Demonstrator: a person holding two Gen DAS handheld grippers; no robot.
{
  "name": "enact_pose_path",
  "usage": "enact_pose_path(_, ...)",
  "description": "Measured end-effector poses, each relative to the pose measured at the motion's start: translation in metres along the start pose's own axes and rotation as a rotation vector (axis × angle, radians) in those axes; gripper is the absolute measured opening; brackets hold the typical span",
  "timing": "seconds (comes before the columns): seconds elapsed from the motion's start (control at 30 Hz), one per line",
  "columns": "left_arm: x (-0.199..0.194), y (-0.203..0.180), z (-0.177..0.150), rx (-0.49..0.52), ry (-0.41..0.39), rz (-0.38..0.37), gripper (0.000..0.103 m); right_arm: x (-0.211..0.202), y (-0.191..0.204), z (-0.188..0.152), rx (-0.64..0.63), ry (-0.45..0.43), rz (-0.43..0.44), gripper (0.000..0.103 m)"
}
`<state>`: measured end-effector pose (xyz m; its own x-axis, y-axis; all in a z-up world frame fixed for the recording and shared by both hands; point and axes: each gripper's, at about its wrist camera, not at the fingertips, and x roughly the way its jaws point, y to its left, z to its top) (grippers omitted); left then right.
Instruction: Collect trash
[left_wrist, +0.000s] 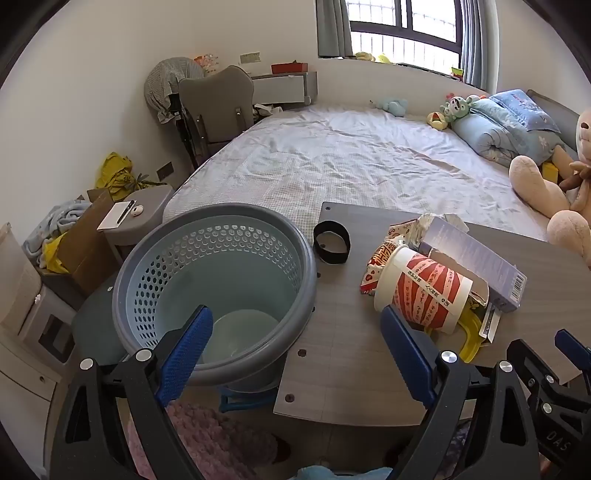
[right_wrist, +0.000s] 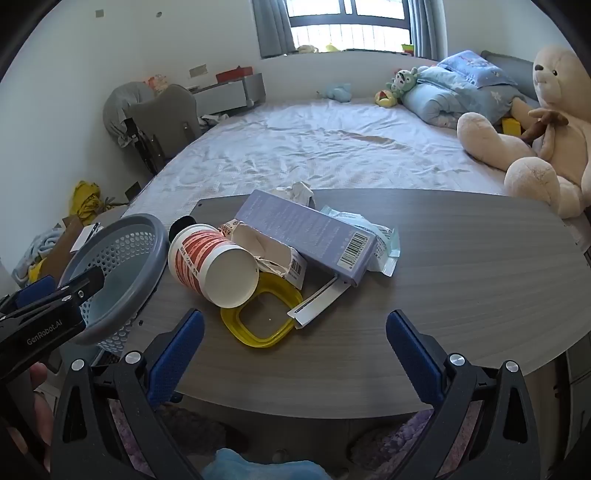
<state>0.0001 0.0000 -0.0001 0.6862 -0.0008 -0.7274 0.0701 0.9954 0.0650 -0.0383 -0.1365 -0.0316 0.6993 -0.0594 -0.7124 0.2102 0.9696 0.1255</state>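
Evidently nothing is collected yet: the perforated wastebasket (left_wrist: 218, 288) looks empty beside the table's (right_wrist: 461, 295) left edge, and the trash sits heaped mid-table, with a paper cup (right_wrist: 212, 264) on its side, a lilac carton (right_wrist: 306, 236) and a yellow plastic ring (right_wrist: 262, 317). The left gripper (left_wrist: 295, 354) and right gripper (right_wrist: 295, 354) both hang wide open, holding nothing. Next, I judge, the right one should close on the cup's wall. Torn wrappers (right_wrist: 369, 236) under the carton are hard to identify.
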Motion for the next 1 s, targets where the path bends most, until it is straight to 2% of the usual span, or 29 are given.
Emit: enact_pose_path(1.0, -0.022, 0.009, -0.008, -0.008, -0.032, 0.008, 0.088, -0.013, 0.006, -0.005, -0.019, -0.023, 0.016, 0.097)
